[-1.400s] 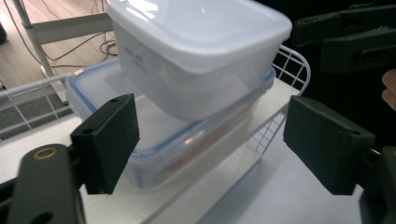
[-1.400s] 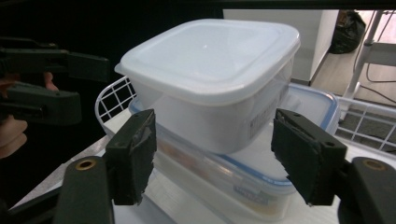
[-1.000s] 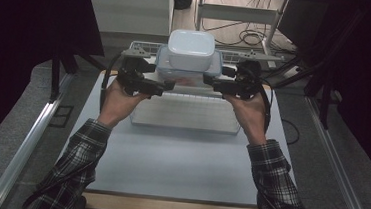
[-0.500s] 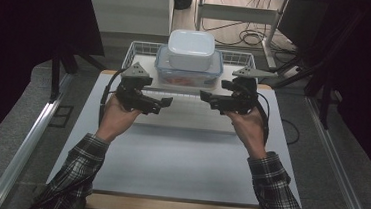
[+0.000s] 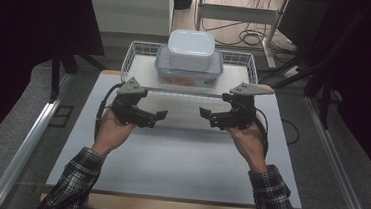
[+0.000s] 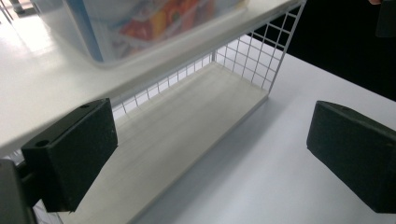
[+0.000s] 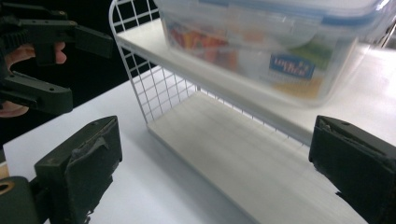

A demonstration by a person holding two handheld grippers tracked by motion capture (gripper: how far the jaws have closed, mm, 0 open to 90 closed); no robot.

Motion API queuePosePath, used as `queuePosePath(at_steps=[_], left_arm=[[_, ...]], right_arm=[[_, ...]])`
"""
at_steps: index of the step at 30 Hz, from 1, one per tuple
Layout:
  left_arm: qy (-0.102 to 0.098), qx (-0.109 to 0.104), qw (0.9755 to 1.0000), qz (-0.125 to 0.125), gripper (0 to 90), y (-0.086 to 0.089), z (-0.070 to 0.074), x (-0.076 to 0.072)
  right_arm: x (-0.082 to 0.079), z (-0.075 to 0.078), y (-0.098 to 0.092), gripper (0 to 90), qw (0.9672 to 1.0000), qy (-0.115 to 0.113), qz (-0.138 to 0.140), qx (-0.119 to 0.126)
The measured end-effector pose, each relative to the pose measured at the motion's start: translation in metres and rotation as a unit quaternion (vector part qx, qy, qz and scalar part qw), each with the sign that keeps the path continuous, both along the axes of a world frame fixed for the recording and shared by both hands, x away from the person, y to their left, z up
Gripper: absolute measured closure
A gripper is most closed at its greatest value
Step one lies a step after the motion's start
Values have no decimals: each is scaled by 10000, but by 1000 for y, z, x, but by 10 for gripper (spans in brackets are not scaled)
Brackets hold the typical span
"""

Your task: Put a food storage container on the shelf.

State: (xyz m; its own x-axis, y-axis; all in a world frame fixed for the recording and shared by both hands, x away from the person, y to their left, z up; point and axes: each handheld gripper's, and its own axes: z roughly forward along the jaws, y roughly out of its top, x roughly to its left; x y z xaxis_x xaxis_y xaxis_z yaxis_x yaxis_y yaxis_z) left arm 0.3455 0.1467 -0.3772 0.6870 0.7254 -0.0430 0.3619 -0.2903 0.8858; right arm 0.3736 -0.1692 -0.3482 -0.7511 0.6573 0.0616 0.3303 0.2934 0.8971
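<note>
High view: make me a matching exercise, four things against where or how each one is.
Things:
1. white box
2. clear container
3. left gripper
4. wire shelf

Places or states:
A. stands at the table's far edge
B. jaws open, nothing between them
C. rests on the shelf's top board
D. stacked on the blue-rimmed lid

Pairs: 1-D, 2-C, 3-B, 4-A

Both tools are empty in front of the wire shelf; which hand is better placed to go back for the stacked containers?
Neither clearly: left tool and right tool, jaws just opened, sit level either side of the clear container.
</note>
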Motion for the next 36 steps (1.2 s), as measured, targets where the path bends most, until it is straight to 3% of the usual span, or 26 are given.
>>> queuePosePath(at_steps=[15,25,36], left_arm=[[79,-80,9999,63,1,10,-35,-26],[39,-116,9999,95,1,18,-51,-46],[145,-91,9995,254,2,30,-75,-64]], right_arm=[[-22,-35,-18,8,9999,97,-75,-90],[-38,-50,-26,3,9998,114,-105,-158],[-53,-67,-45,1,9992,200,-266,-215]])
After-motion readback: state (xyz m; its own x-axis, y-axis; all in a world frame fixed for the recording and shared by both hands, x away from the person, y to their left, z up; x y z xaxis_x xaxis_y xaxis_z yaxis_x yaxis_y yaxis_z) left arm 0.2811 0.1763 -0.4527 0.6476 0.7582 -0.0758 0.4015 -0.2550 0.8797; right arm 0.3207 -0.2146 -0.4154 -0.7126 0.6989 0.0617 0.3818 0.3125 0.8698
